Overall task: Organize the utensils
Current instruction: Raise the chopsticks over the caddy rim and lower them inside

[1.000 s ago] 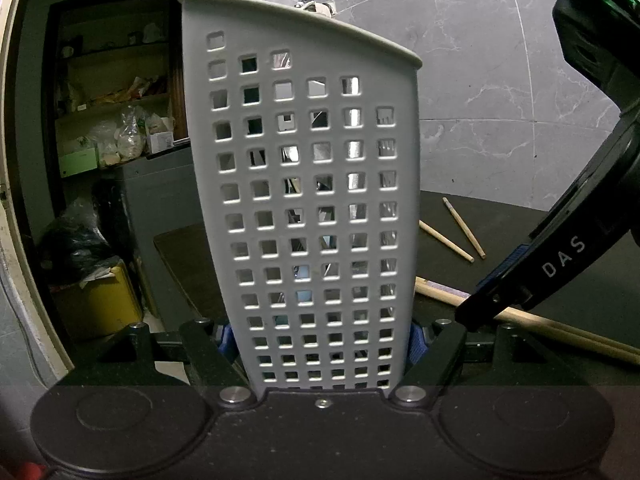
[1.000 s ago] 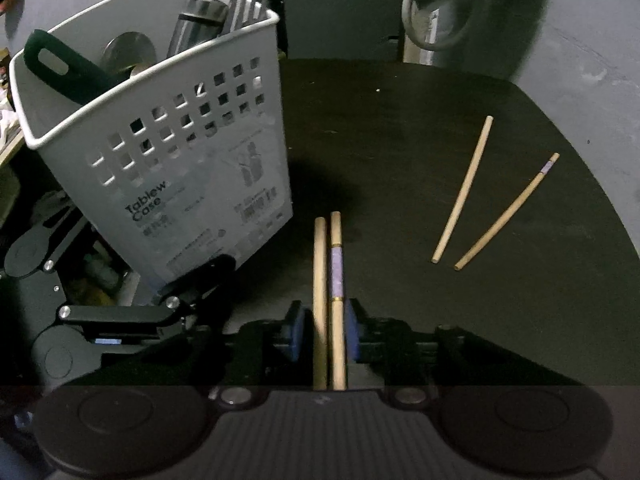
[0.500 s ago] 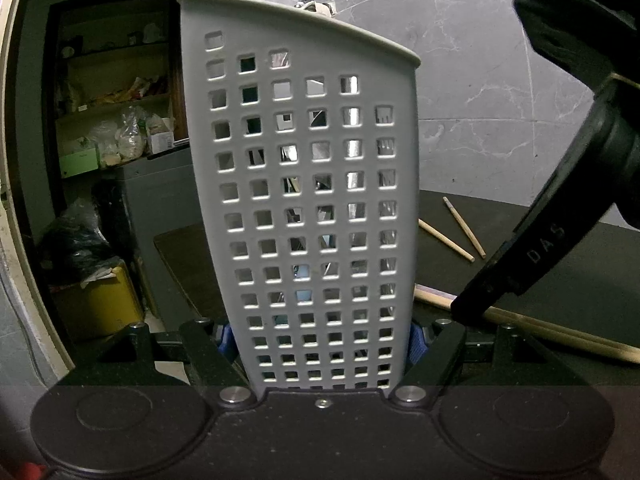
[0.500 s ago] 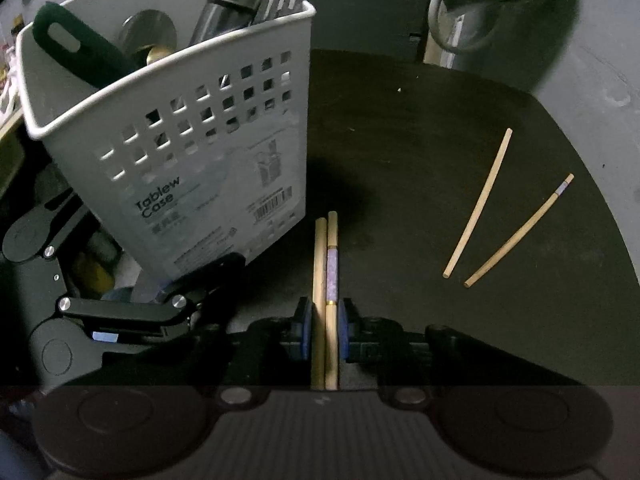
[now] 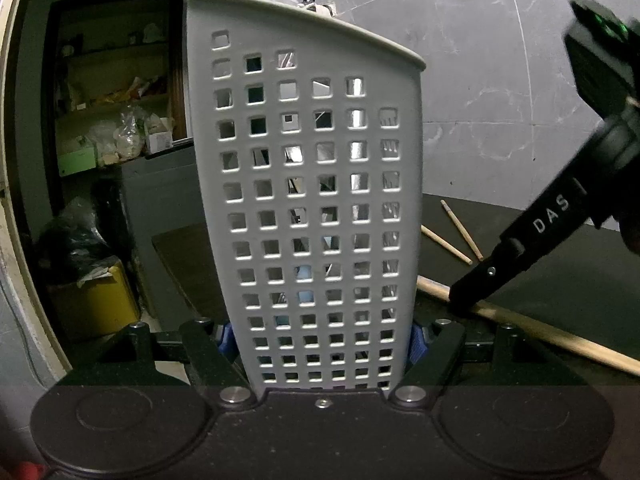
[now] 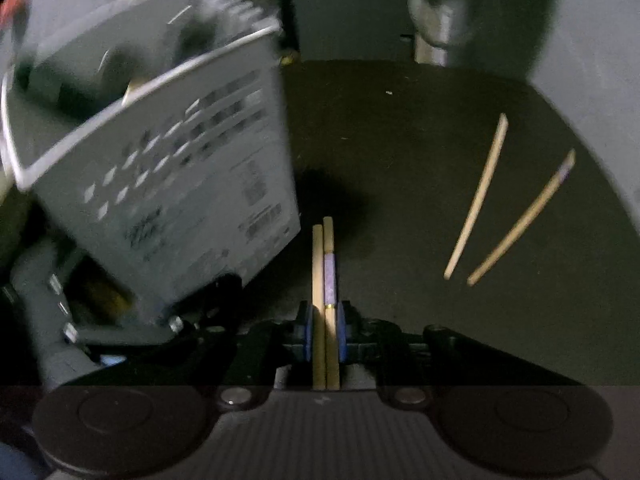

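A white perforated utensil basket [image 5: 320, 160] stands upright on the dark table, and my left gripper [image 5: 320, 340] is shut on its lower part, blue pads against both sides. Cutlery shows through the holes. In the right wrist view the basket [image 6: 160, 160] is blurred at the left. My right gripper [image 6: 325, 328] is shut on a pair of wooden chopsticks [image 6: 324, 252], one with a purple band, their tips near the basket's base. From the left wrist view that pair [image 5: 540, 332] lies low over the table under the right gripper's finger [image 5: 500, 276].
Two loose chopsticks [image 6: 476, 200] lie on the dark round table [image 6: 400, 140] at the right. A grey metal vessel [image 6: 440, 28] stands at the table's far edge. Off the table to the left are cluttered shelves [image 5: 112, 112] and a yellow box [image 5: 96, 300].
My right gripper's jaws have closed onto the chopstick pair, which lay loose between them a second ago. The right wrist view has shifted and blurred. The left gripper and basket have not moved.
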Demonstrator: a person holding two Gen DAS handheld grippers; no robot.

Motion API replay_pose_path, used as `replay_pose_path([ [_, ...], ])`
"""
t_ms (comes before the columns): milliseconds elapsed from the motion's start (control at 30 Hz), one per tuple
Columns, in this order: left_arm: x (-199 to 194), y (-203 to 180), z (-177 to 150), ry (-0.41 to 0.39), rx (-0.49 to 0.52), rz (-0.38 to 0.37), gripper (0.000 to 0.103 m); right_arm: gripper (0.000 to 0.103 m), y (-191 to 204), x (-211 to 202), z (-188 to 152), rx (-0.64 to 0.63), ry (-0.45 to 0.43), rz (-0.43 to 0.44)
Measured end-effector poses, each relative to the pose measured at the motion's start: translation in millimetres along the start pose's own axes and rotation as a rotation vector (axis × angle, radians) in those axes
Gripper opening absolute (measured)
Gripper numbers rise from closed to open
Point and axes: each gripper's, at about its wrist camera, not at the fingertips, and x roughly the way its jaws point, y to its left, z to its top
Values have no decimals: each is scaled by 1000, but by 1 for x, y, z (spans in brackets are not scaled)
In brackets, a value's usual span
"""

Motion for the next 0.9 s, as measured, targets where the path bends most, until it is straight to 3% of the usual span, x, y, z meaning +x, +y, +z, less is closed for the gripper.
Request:
replay_pose_path([
  [67,0,1,0,0,-2,-1,76,13,-15,-4,-7,79,-50,42],
  [500,0,0,0,1,1,2,76,13,-59,-28,-45,291,-264,198],
  [900,0,0,0,1,1,3,76,14,-71,-53,-37,333,-516,250],
])
